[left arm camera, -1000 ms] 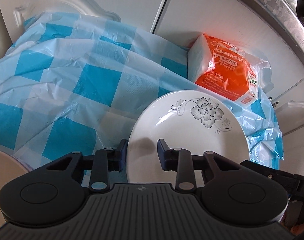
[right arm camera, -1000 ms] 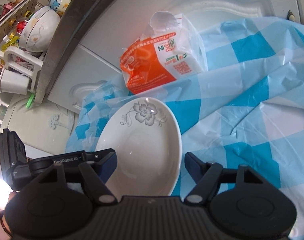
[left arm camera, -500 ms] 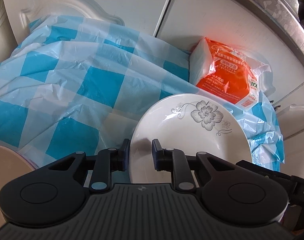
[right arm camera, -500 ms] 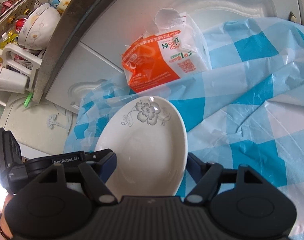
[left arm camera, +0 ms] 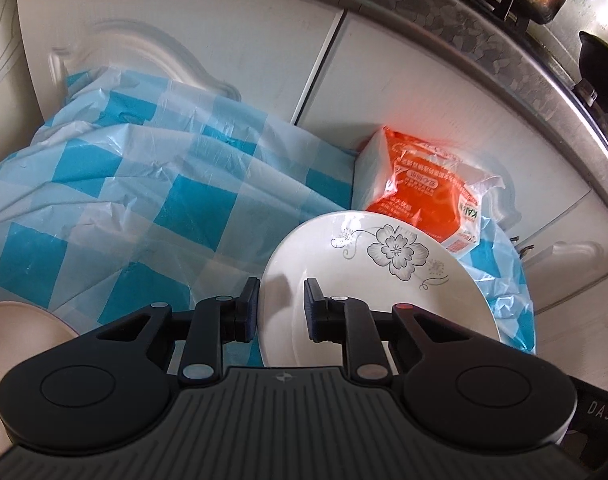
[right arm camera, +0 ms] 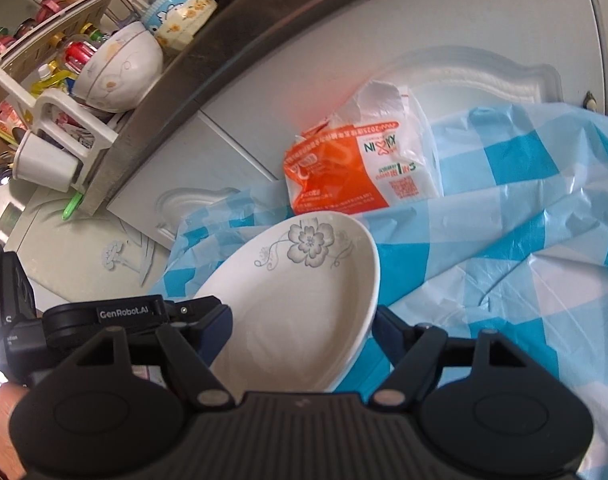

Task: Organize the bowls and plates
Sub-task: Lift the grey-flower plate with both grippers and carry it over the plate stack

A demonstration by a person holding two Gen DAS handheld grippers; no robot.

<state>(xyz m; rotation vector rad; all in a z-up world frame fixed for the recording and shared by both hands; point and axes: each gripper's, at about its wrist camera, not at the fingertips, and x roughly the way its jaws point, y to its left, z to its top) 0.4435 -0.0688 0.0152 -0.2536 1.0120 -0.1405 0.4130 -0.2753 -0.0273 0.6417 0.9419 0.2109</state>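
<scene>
A white plate with a grey flower print (left arm camera: 384,300) (right arm camera: 304,312) hangs tilted above a blue checked plastic sheet (left arm camera: 143,200). My left gripper (left arm camera: 279,292) is shut on the plate's left rim, one finger on each face. In the right wrist view the left gripper's black body (right arm camera: 103,316) shows at the plate's left edge. My right gripper (right arm camera: 301,320) stands open with the near part of the plate between its fingers. The rim runs close to both pads, and I see no firm pinch.
An orange and white packet (left arm camera: 424,184) (right arm camera: 344,176) leans against white cabinet doors (left arm camera: 183,40) behind the plate. A beige bowl (left arm camera: 15,340) lies at the lower left. On the counter above, a dish rack holds a patterned bowl (right arm camera: 115,68) and a white cup (right arm camera: 43,164).
My left gripper's fingers closed onto the plate's rim. Both grippers and the plate have risen, so more of the cabinet and counter shows. The plate's right rim now reaches the right gripper's right finger.
</scene>
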